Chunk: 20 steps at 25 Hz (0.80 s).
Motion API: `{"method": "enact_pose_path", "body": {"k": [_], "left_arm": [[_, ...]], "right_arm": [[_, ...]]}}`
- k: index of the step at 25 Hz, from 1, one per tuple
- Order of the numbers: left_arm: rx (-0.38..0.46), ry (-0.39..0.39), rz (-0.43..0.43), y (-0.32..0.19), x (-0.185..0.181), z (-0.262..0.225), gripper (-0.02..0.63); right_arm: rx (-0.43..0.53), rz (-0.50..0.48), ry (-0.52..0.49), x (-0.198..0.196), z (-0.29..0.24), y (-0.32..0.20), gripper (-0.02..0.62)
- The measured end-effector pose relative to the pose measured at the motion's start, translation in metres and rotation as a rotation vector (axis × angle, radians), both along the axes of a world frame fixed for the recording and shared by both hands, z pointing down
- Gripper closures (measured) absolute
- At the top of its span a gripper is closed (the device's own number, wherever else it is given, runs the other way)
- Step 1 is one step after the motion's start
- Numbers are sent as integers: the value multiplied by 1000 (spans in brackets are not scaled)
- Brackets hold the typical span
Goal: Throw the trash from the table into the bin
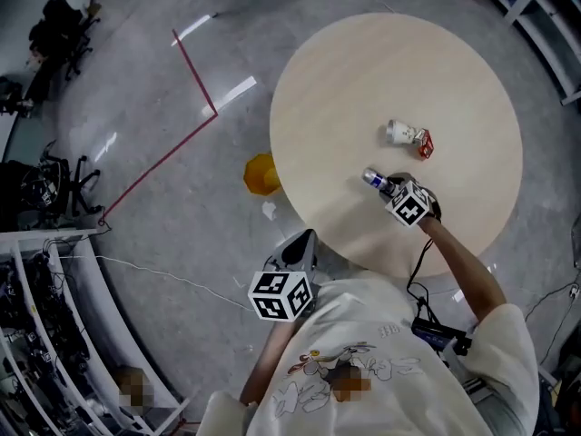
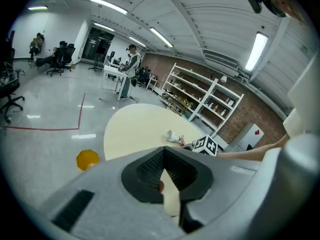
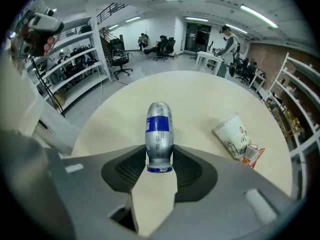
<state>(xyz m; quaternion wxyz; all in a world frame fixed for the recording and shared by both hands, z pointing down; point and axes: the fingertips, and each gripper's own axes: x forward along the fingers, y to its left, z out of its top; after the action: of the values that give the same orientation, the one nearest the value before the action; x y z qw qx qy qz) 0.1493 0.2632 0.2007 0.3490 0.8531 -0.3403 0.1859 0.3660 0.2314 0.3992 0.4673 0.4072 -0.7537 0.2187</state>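
A silver and blue can [image 3: 159,134] is clamped between the jaws of my right gripper [image 3: 159,160], lifted a little above the round pale table [image 1: 363,71]. In the head view the right gripper [image 1: 381,185] is over the table's near part, with the can [image 1: 372,178] sticking out to the left. A white paper cup [image 1: 398,133] lies on its side on the table beside a red packet [image 1: 424,143], beyond the can. My left gripper [image 1: 298,246] is off the table near my body, its jaw tips together and nothing between them. A yellow bin [image 1: 261,174] stands on the floor left of the table.
A small white scrap [image 1: 269,210] lies on the floor beside the bin. Red tape [image 1: 195,71] marks the grey floor. Desks with cables curve along the left [image 1: 36,271]. Shelving [image 2: 200,96] and people stand far behind the table.
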Motion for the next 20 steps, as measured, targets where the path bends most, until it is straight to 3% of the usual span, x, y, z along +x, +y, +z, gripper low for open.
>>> {"method": "enact_pose_path", "body": {"k": [8, 20], "left_arm": [[18, 40, -5, -34, -26, 2, 606], [31, 103, -51, -61, -93, -10, 606]], "right_arm": [[-62, 48, -111, -54, 2, -11, 420], [-59, 3, -143, -150, -17, -32, 420]]}}
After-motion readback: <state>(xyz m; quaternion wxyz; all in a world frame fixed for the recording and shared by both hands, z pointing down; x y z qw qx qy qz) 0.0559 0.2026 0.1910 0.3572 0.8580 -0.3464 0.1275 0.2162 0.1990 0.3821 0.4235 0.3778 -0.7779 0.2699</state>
